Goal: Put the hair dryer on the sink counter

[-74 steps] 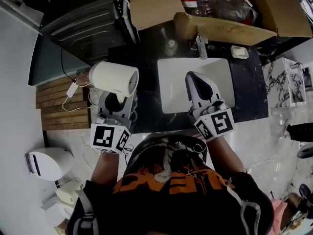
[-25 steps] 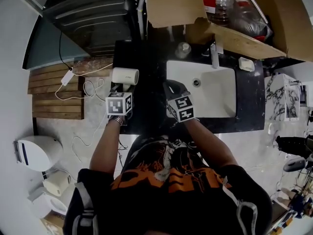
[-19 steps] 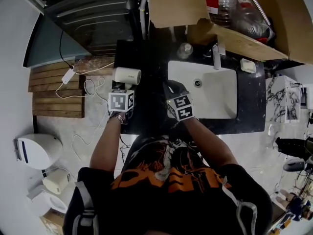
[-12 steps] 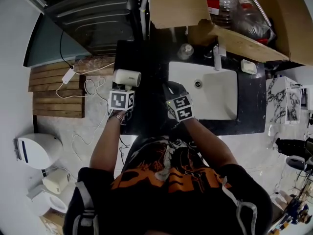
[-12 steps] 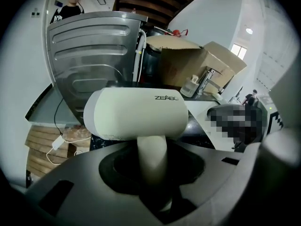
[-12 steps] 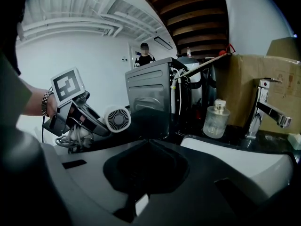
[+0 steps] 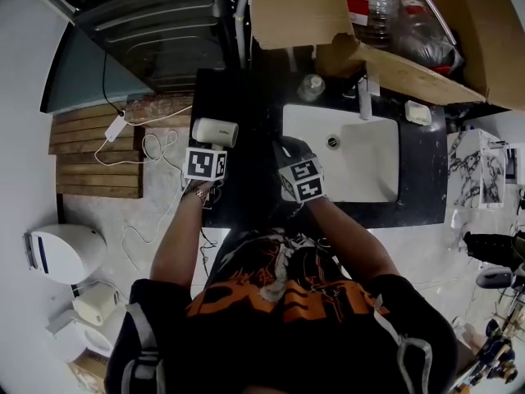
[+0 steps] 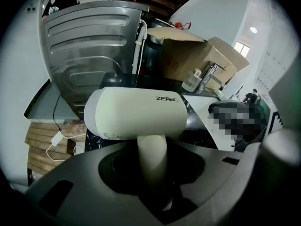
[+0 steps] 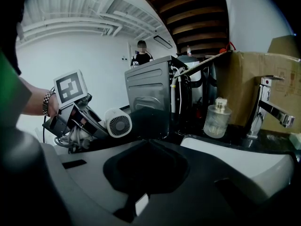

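The left forearm (image 7: 175,240) and right forearm (image 7: 349,236) both reach forward from the torso. The left one is bare, with a band (image 7: 199,192) at the wrist. The left gripper (image 7: 207,146) points ahead, its jaws clamped on the handle of the hair dryer (image 7: 215,131). The right gripper (image 7: 289,146) hangs near it at about the same reach. Its jaws seem to meet, empty.

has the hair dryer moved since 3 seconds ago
Yes. The hair dryer in the left tool has come down toward the counter: against the sink it now looks far smaller, at the counter's left edge.
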Motion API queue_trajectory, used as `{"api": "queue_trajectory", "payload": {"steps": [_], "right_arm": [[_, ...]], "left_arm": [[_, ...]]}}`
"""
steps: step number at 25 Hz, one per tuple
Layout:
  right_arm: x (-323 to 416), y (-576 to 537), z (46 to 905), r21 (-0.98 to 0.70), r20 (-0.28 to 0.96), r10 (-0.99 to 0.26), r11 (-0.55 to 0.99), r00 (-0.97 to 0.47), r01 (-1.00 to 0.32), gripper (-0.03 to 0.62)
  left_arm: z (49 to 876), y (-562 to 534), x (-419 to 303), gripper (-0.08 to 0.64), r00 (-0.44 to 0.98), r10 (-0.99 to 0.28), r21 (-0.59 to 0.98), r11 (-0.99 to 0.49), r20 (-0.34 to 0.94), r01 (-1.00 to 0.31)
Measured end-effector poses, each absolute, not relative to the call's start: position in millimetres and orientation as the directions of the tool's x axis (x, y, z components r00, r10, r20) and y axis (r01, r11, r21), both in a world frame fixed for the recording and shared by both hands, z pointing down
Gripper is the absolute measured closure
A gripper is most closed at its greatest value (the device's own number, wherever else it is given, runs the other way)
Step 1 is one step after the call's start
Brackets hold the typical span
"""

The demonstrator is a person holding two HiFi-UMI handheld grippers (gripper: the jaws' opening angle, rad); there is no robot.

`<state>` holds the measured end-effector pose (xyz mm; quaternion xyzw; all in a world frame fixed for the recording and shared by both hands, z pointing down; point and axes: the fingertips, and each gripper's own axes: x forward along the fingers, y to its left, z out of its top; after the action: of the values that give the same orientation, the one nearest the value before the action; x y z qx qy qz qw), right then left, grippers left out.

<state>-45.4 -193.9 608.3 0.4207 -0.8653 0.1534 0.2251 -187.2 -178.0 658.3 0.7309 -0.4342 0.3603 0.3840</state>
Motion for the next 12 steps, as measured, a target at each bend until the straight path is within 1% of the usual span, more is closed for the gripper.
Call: {"api": "queue_trajectory", "payload": {"steps": [4, 8, 12], "right_arm": [[-45.0, -195.4, 606.8, -0.078, 0.522, -0.657, 0.599, -0.545, -0.797, 0.578], [-45.2, -194.9, 608.2, -0.084, 0.527, -0.652, 0.598, -0.545, -0.797, 0.578], [-49.4, -194.5, 608.4, -0.087, 0.518, -0.650, 0.607, -0.556, -0.790, 0.578]], "left_arm": [[659.2, -178.2, -186.4, 0.388, 0.367, -0.349, 0.253, -0.331, 0.862, -0.909], [660.1, -178.2, -185.2, 0.382, 0.408, -0.334, 0.305, -0.321, 0.850, -0.897], [659.6, -176.1, -181.8, 0.376, 0.430, -0.318, 0.323, -0.337, 0.845, -0.884]]}}
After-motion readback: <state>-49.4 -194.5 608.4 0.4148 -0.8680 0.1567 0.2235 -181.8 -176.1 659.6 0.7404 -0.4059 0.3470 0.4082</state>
